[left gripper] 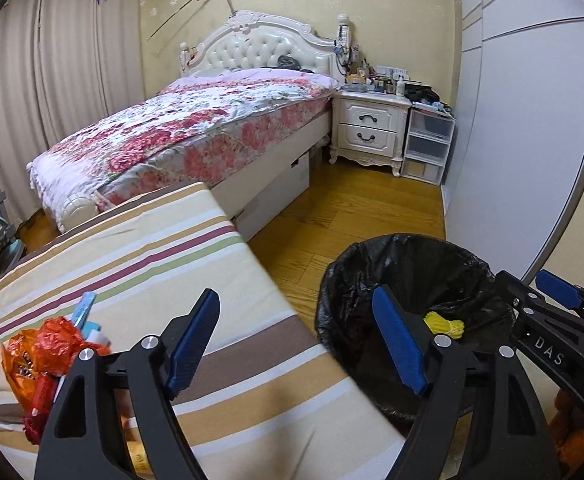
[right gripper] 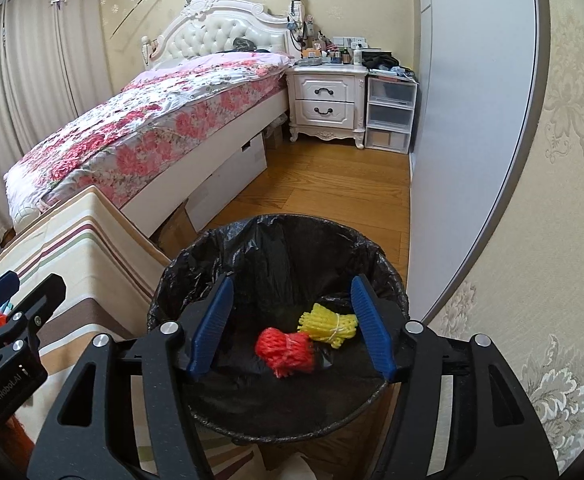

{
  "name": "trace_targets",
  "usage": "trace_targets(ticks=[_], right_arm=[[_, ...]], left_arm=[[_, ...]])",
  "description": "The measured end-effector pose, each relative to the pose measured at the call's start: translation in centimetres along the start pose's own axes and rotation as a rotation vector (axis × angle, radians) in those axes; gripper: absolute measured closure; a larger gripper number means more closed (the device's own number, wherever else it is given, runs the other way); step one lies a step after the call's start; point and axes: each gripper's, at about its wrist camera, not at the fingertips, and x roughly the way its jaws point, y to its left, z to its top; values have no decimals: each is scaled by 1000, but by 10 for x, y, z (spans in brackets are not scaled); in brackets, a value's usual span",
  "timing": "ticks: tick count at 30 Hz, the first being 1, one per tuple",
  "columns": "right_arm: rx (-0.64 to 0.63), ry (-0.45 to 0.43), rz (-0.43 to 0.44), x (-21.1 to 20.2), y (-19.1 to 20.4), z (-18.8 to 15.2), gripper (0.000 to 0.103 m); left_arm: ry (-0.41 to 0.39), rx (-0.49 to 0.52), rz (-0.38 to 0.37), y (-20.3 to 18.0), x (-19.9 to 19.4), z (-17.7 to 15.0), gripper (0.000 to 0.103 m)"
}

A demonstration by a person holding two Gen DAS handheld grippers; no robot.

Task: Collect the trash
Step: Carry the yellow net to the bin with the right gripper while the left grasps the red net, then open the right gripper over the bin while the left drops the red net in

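Left claw (left gripper: 292,336): wide, empty, hanging over the striped worktop (left gripper: 140,248).
Wrappers (left gripper: 48,356): left of it, uncollected.
Right claw (right gripper: 292,328): parted, empty, above the bin (right gripper: 276,240) for dropping.
Nets: red (right gripper: 286,352) and yellow (right gripper: 328,322) inside.

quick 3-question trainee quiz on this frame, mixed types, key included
1. True or false: the right gripper is clamped on the red foam net.
2. What lies beside the red net in the black-lined bin? A) yellow foam net B) bottle C) sock
3. Where does uncollected trash remain?

Key:
1. False; its jaws stand open and empty above the bin.
2. A, the yellow foam net.
3. Red-orange wrappers on the striped cushion, near the open left gripper.
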Motion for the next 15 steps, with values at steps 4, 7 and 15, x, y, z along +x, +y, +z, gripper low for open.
trace_targets(ticks=[4,7,15], right_arm=[[-19,3,34,-7,14,-4,42],[-42,4,65,-13,28,-7,42],[-132,19,179,-28,84,-16,41]], left_arm=[[2,-16,38,17,-13,-5,26],[2,-35,68,33,-25,-12,26],[1,-116,166,92,-57,-28,26]])
